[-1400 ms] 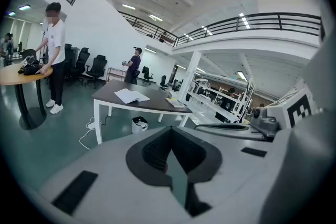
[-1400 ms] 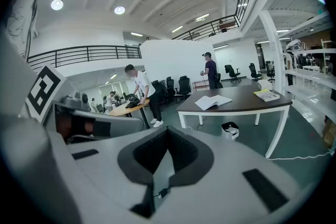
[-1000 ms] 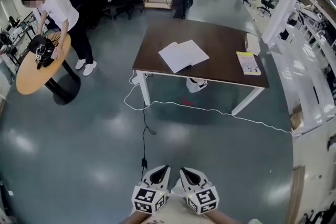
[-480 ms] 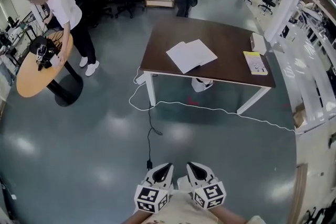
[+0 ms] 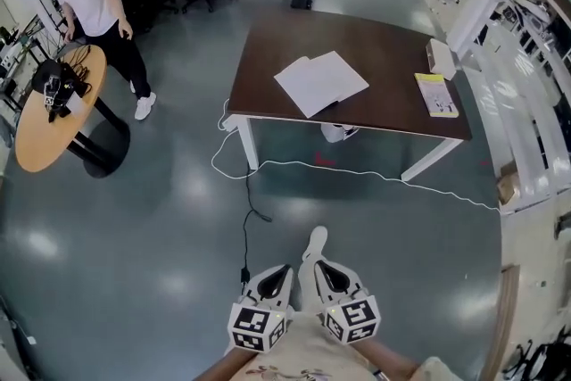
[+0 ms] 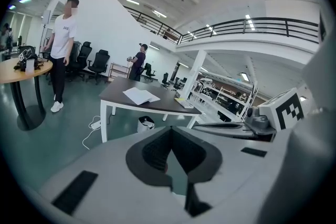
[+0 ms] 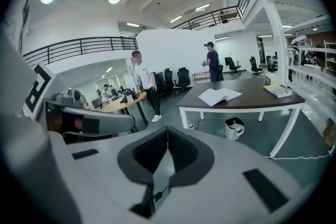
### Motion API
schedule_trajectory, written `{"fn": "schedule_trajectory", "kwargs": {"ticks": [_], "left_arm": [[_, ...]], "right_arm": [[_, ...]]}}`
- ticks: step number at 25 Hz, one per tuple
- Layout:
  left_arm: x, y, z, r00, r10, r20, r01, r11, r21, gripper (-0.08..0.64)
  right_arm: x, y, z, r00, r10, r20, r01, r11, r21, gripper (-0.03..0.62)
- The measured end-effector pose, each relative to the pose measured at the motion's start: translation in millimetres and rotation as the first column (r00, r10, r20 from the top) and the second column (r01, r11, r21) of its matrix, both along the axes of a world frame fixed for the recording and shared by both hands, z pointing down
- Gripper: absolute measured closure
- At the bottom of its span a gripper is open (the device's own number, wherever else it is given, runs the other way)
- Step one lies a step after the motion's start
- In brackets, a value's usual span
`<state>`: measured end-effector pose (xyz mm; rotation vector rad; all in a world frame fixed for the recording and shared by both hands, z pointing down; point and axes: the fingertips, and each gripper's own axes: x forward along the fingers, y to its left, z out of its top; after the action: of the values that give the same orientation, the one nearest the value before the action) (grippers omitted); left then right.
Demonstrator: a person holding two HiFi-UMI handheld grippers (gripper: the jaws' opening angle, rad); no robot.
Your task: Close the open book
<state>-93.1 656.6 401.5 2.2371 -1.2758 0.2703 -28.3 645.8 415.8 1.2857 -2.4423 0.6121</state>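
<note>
An open book (image 5: pixel 321 82) with white pages lies flat on the dark brown table (image 5: pixel 384 107), some way ahead of me across the floor. It also shows small in the left gripper view, the open book (image 6: pixel 139 96), and in the right gripper view, the open book (image 7: pixel 220 95). My left gripper (image 5: pixel 280 269) and right gripper (image 5: pixel 318 266) hang side by side near the bottom of the head view, far short of the table. Both are shut with nothing between the jaws.
A yellow-covered book (image 5: pixel 436 94) and a white box (image 5: pixel 440 56) lie at the table's right end. A white cable (image 5: pixel 357 174) and a black cable (image 5: pixel 249 227) run over the floor. A person (image 5: pixel 89 0) stands by a round wooden table (image 5: pixel 45 125) at left. Another stands by a shelf at the back.
The table and open book have come nearer and lower in the head view. The person at left has straightened up from the round table. Both grippers stay shut.
</note>
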Motion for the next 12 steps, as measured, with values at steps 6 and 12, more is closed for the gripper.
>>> {"fn": "schedule_trajectory", "kwargs": {"ticks": [6, 12], "left_arm": [[18.0, -98.1, 7.5, 1.000, -0.007, 0.018, 0.007, 1.000, -0.024, 0.554], [38.9, -222.2, 19.8, 0.997, -0.058, 0.050, 0.060, 0.997, -0.048, 0.554]], "right_arm": [[18.0, -94.9, 22.0, 0.999, -0.027, -0.043, 0.024, 0.998, -0.063, 0.585], [43.7, -211.4, 34.7, 0.996, -0.088, -0.026, 0.085, 0.992, -0.095, 0.586]]}}
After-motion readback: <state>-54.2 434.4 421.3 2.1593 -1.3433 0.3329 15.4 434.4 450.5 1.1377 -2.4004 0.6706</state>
